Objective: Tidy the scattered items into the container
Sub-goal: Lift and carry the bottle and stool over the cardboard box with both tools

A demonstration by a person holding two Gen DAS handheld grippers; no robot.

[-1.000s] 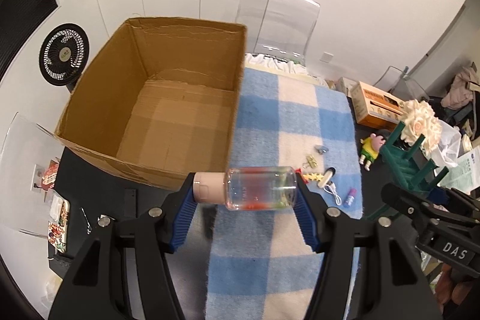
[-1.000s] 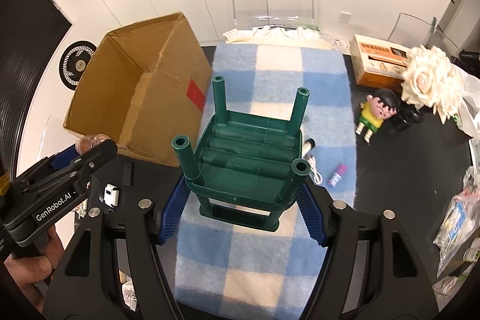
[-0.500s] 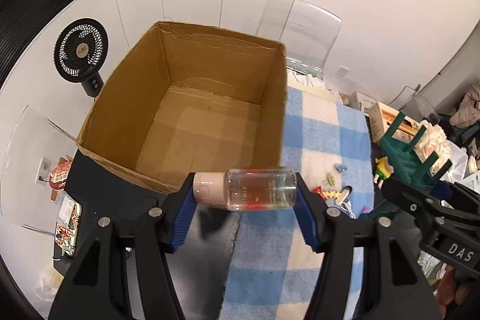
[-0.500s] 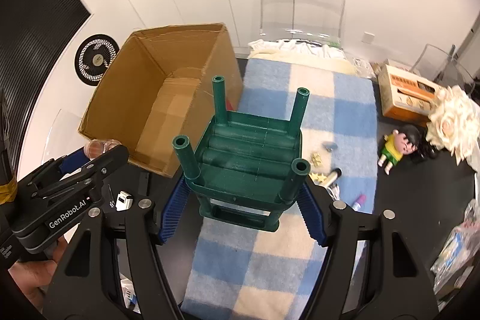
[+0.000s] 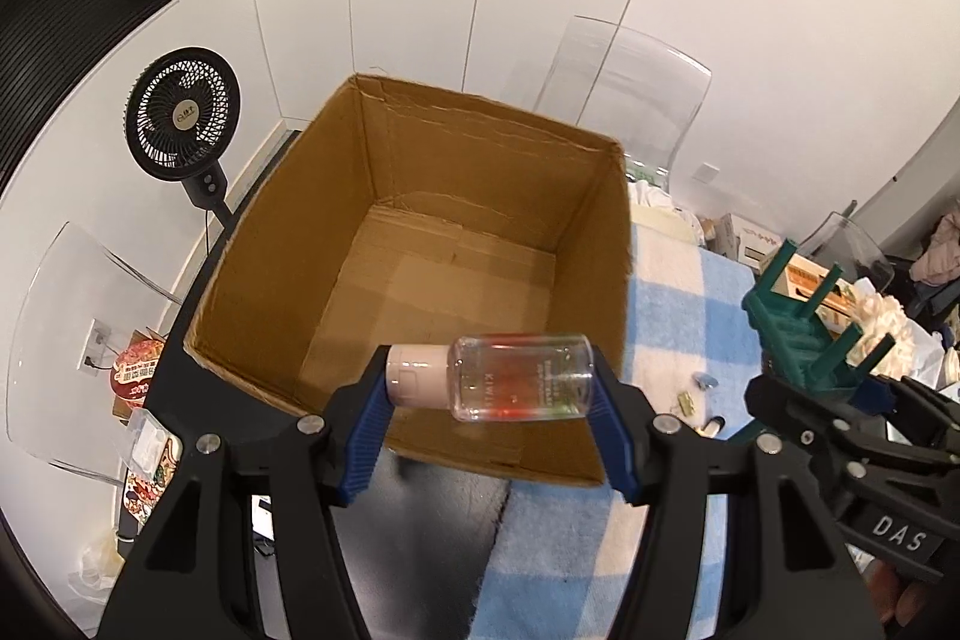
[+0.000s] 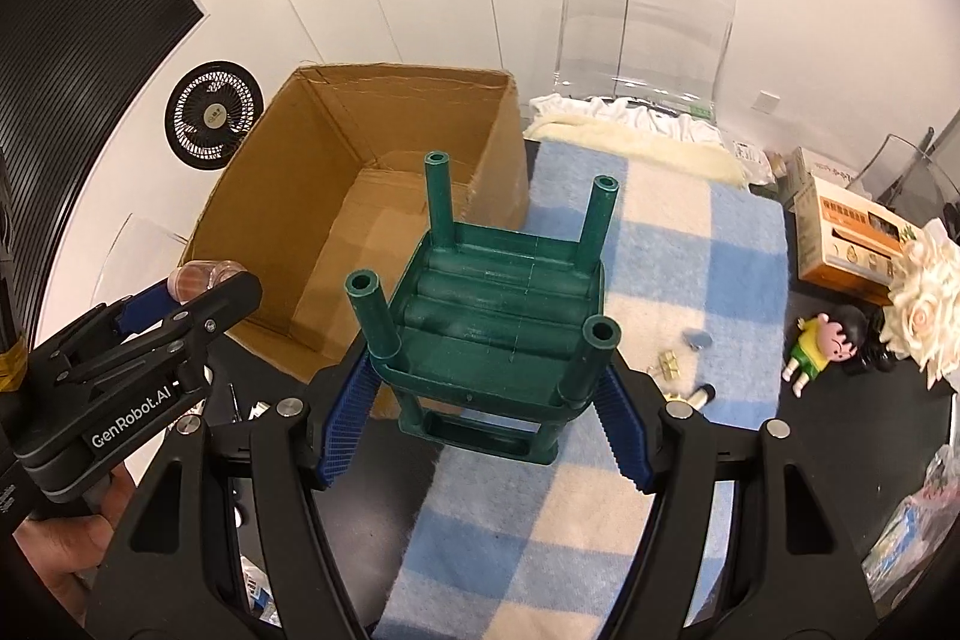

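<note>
I am holding a small clear plastic bottle with a pale pink cap (image 5: 521, 377) sideways in my left hand-held gripper (image 5: 489, 409), and its blue pads are squeezing the cap end and the bottom end, so the bottle is not slipping. The bottle is hanging in the air right at the near edge of the big open brown cardboard box (image 5: 432, 280), which is the place for the things. I think holding it up high is helping it clear the tall box wall. My right hand-held gripper (image 6: 483, 421) is gripping a little dark green plastic stool (image 6: 495, 316) by its seat, with the four legs pointing up, just to the right of the box and above the blue and cream checked blanket (image 6: 672, 280) on the worktop. The part of the box floor I am seeing is bare. More small things are lying on the blanket, like a gold clip (image 6: 671, 363), and a toy boy in a yellow shirt (image 6: 819, 347) is lying on the dark worktop beside it.
</note>
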